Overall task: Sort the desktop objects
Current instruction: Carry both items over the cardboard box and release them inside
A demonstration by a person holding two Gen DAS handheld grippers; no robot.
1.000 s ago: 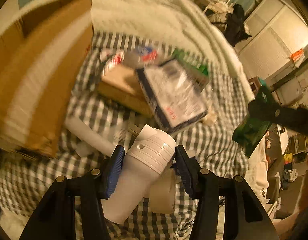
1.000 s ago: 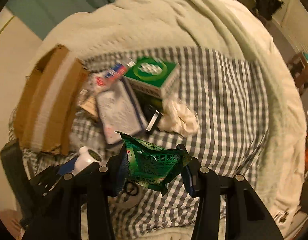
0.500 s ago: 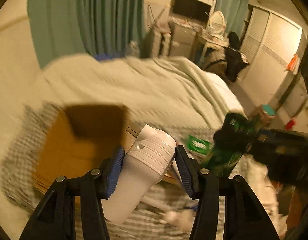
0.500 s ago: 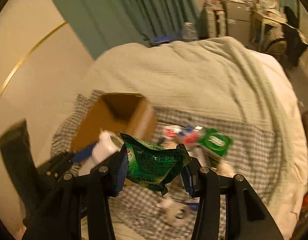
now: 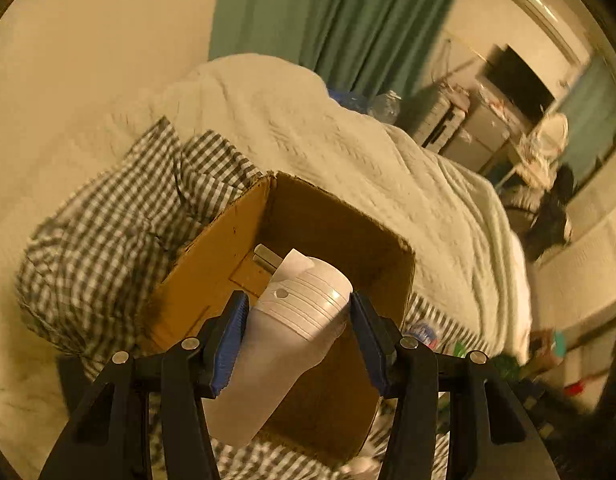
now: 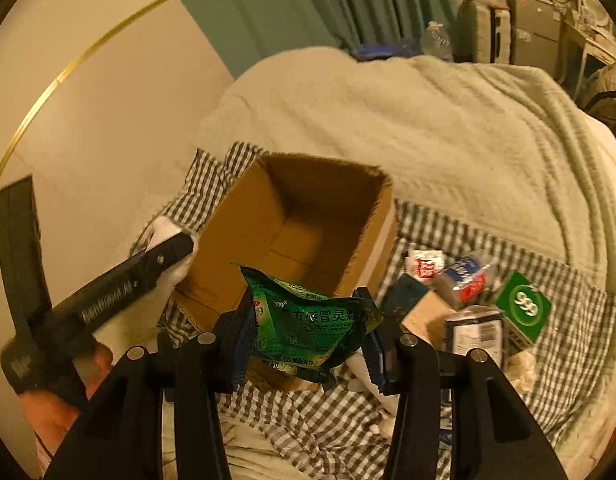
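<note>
My left gripper [image 5: 298, 336] is shut on a white plastic bottle [image 5: 284, 340] and holds it over the near rim of an open cardboard box [image 5: 228, 248]. My right gripper [image 6: 308, 334] is shut on a green foil packet [image 6: 308, 328] just before the same box [image 6: 236, 224]. The left gripper [image 6: 164, 256] also shows in the right wrist view, at the box's left wall. A green 999 box [image 6: 524, 308] and several small packs [image 6: 460, 284] lie right of the box.
The box sits on a grey checked cloth [image 6: 468, 236] spread over a pale quilted bed [image 6: 428, 120]. A cream wall and green curtain [image 5: 348, 20] stand behind. A dark flat object [image 6: 18, 240] stands at far left.
Both grippers have risen from the pile of items and swung left to the cardboard box, each still holding its object. The box interior is now in view.
</note>
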